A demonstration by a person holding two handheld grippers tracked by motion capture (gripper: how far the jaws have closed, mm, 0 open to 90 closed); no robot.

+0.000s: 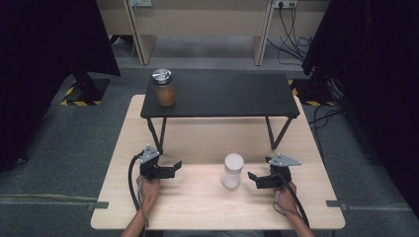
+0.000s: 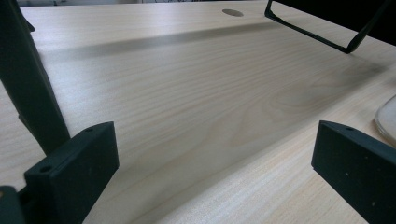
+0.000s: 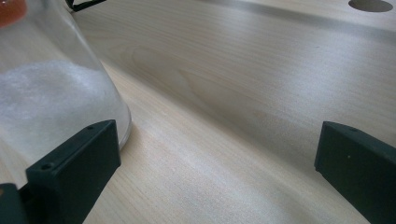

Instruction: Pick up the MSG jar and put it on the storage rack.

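1. High view: the white jar (image 1: 232, 170) stands upright on the pale wood surface (image 1: 197, 207), in front of the black riser shelf (image 1: 222, 96) and between the two tools. The right tool (image 1: 251, 178) is just beside the jar on its right; the left tool (image 1: 176, 166) is well apart from the jar on its left.
2. Step in hand, as I judge it: the approach to a grasp of the jar by the right tool, with no contact yet.
3. Right gripper view: the right tool (image 3: 215, 172) has its jaws spread wide and holds nothing. The jar (image 3: 51, 102), clear-walled with white powder inside, lies just beyond the left-hand jaw, not between the two.
4. Left gripper view: the left tool (image 2: 215, 172) is also spread wide and empty, over bare wood.
5. The next move probably calls for shifting the right tool sideways until the jar sits between its jaws, then closing.
6. The jar's long axis is vertical, lid up.
7. A brown jar (image 1: 164, 87) with a metal lid stands on the shelf's left end, far behind the white jar.
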